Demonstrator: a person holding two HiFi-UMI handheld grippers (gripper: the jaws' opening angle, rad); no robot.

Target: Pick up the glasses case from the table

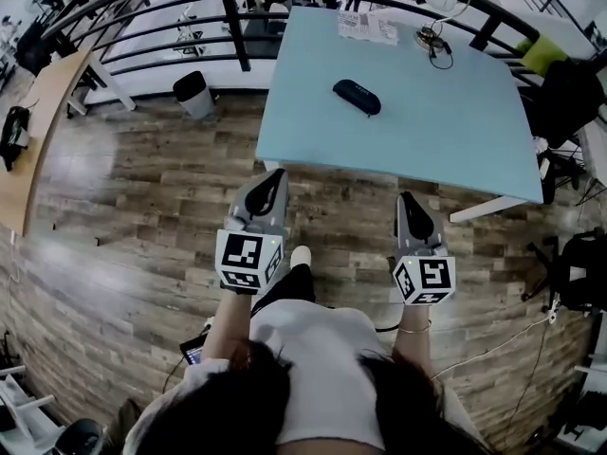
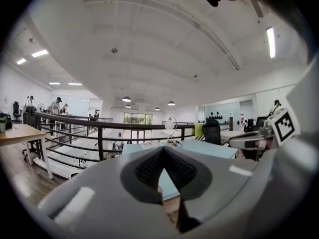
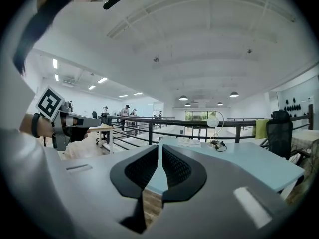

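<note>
A dark, oval glasses case [image 1: 357, 97] lies on the light blue table [image 1: 455, 121], toward its left half. My left gripper [image 1: 279, 172] is held over the wooden floor just short of the table's near edge, jaws shut and empty. To its right, my right gripper [image 1: 405, 197] is also shut on nothing, a little further back from that edge. Both point at the table, well short of the case. In the left gripper view the jaw tips [image 2: 163, 147] meet, as do those in the right gripper view [image 3: 160, 146]; the case does not show in either.
Papers [image 1: 368, 28] and a desk lamp [image 1: 434, 12] sit at the table's far side. A black railing [image 1: 237, 17] runs behind it. A bin [image 1: 193, 93] stands left of the table, a wooden desk [image 1: 38, 112] at far left, a black chair [image 1: 569, 98] at right.
</note>
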